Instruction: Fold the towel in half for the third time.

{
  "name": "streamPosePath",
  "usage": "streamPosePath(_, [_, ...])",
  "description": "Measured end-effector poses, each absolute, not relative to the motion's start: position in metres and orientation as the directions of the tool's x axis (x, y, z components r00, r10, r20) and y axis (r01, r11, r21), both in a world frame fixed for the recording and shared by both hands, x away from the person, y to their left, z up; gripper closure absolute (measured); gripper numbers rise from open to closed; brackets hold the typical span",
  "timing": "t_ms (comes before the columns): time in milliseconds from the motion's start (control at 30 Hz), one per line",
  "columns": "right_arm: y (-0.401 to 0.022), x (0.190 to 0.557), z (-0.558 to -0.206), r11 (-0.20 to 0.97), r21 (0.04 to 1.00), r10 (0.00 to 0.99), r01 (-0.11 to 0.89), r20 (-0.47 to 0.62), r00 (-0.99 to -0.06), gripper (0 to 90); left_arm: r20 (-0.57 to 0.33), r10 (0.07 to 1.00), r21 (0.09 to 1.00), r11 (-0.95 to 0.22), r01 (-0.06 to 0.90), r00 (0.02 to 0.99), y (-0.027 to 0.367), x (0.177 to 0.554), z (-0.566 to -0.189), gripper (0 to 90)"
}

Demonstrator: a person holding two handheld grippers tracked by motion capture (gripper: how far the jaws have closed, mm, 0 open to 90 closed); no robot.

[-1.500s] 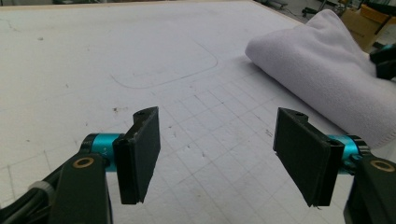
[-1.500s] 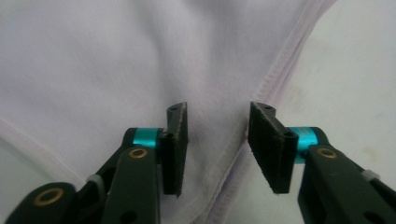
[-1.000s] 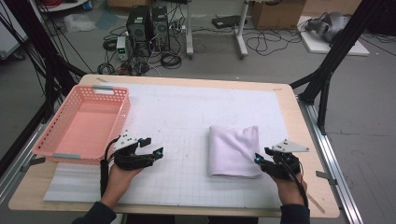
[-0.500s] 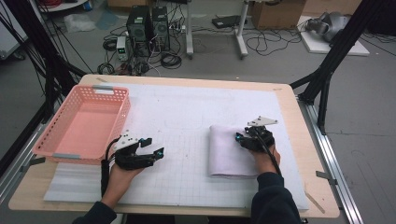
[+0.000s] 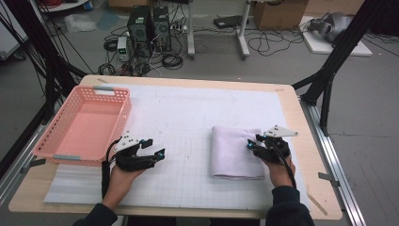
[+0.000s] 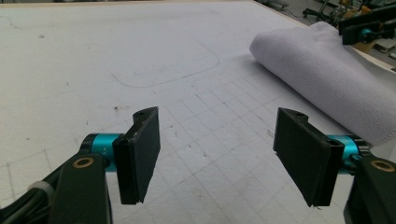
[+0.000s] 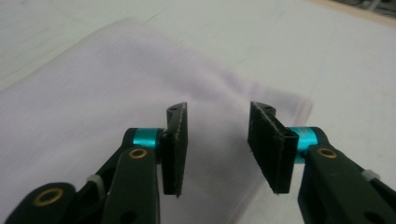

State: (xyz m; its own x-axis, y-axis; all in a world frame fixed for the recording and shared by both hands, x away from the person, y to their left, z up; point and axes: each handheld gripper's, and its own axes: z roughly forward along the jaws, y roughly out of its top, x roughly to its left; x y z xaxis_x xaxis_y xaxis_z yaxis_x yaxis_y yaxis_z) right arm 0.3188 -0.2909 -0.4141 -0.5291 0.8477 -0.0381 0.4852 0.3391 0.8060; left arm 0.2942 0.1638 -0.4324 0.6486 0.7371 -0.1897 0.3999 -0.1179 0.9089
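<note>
Right gripper (image 5: 253, 143) just slid in over the towel (image 5: 234, 151), jaws narrowing but nothing pinched yet, so a grab looks imminent; left gripper (image 5: 151, 148) idles, jaws apart.

From your left gripper (image 5: 149, 149), the white mat (image 5: 188, 117) lies bare toward twelve and three o'clock, so you can pass freely there. The pink basket (image 5: 84, 125) blocks you just at ten o'clock. At three, well apart, the folded towel (image 5: 235, 150) lies across the way, with your right gripper (image 5: 254, 142) at its far edge.
</note>
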Motion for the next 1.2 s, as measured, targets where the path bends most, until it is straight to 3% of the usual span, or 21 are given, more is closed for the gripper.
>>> streamPosePath(133, [-0.294,0.308,-0.429,0.414,0.748,0.826,0.519,-0.07,-0.56,60.1,-0.193,0.739,0.909,-0.113,0.401,0.645,0.164,0.294,-0.432,32.1])
streamPosePath(400, [-0.317,0.289,-0.436,0.333,0.773,0.859,0.541,-0.011,-0.513,56.6,-0.195,0.742,0.915,-0.098,0.392,0.641,0.169,0.294,-0.431,30.7])
streamPosePath(800, [-0.343,0.246,-0.408,0.269,0.871,0.875,0.412,-0.041,-0.483,27.2,-0.173,0.751,0.929,-0.092,0.36,0.637,0.174,0.293,-0.428,19.4])
streamPosePath(967, [-0.346,0.244,-0.408,0.259,0.887,0.883,0.383,-0.056,-0.466,20.5,-0.175,0.747,0.931,-0.088,0.356,0.641,0.177,0.293,-0.427,18.3])
streamPosePath(1200, [-0.349,0.244,-0.408,0.251,0.893,0.889,0.373,-0.06,-0.455,18.3,-0.177,0.744,0.929,-0.091,0.359,0.645,0.177,0.294,-0.429,18.4])
